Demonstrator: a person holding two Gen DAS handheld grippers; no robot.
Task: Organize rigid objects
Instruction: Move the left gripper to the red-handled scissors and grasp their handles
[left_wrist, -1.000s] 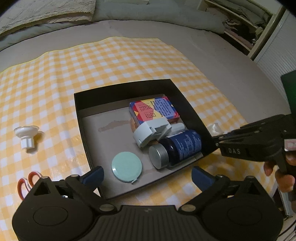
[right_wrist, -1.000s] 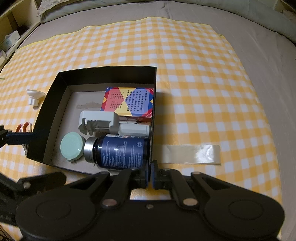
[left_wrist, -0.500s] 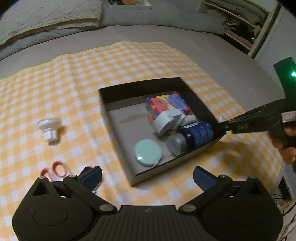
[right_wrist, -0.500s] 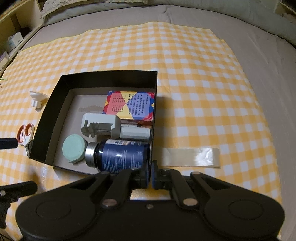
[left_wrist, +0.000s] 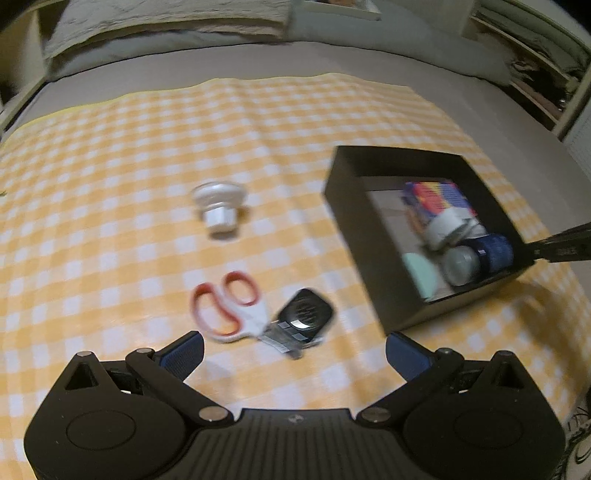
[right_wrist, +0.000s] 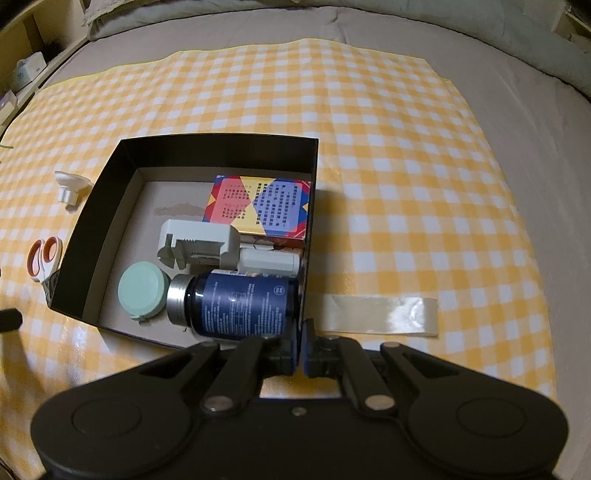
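The left tongs (left_wrist: 294, 349) stood wide and empty above the scissors (left_wrist: 229, 302) and black fob (left_wrist: 306, 314) on the checked cloth (left_wrist: 110, 184). The right tongs (right_wrist: 300, 345) were pinched on the box (right_wrist: 308, 236) wall at its near corner, bottle (right_wrist: 243, 304) just inside.

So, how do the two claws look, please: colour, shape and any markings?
Both are matte black. The left claw has two angled linkage arms with silver pivot pins, round discs at the sides, a ribbed centre plate and blue pads. The right claw looks the same; its side carries small pale lettering, unreadable here.
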